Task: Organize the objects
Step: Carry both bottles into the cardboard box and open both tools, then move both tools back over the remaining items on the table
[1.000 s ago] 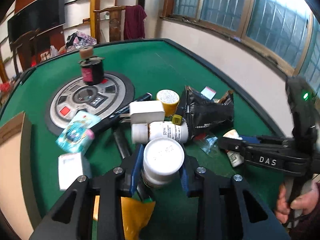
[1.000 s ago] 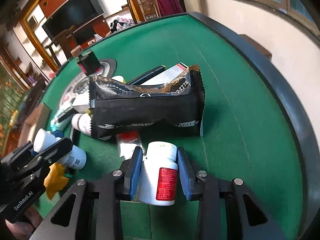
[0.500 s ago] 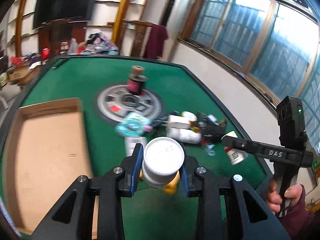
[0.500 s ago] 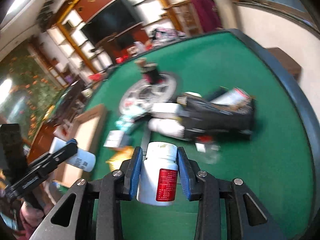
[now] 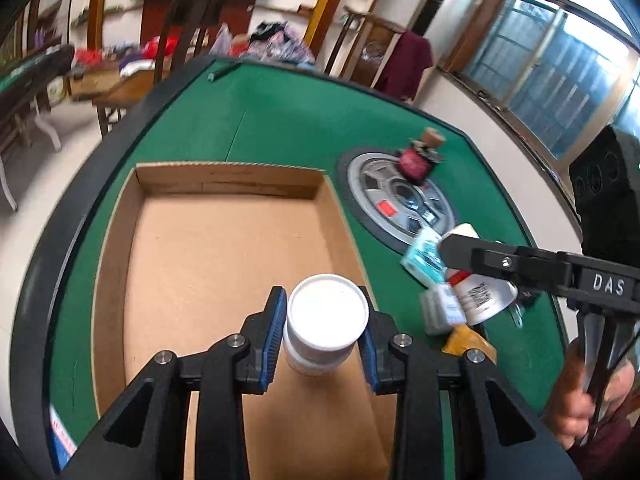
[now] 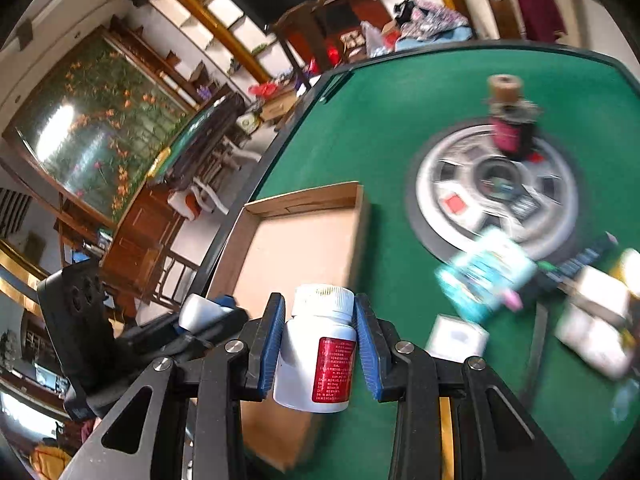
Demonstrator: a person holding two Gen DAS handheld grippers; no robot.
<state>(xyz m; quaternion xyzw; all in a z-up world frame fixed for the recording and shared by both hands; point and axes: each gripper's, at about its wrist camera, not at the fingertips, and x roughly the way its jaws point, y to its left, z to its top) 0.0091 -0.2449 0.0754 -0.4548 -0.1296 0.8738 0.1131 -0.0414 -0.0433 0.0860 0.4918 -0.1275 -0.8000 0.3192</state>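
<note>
1. White-capped bottle point(image 5: 326, 320): my left gripper point(image 5: 323, 338) is clamped on it, blue pads against both sides just under the cap. Its long axis runs almost straight toward the left wrist camera, cap end nearest the lens. It hangs over the near part of the cardboard tray point(image 5: 224, 248).
2. Look: round, flat, plain white cap with a ribbed rim; a white body shows just below it.
3. Red-label bottle point(image 6: 318, 350): my right gripper point(image 6: 318, 344) is closed on its shoulders. Long axis upright in the right wrist view, cap uppermost, red label facing the camera. It sits above the tray's right wall, over the green table point(image 6: 380, 152).
4. Look: white plastic, white ribbed cap, red label with small print I cannot read.
5. Left wrist view only: the tray's whole bare floor, and the red-label bottle side-on, tilted, beyond the tray's right wall.
6. Right wrist view only: the red label face-on, and blurred packets right of the tray, beside the round grey disc point(image 6: 496, 192).
</note>
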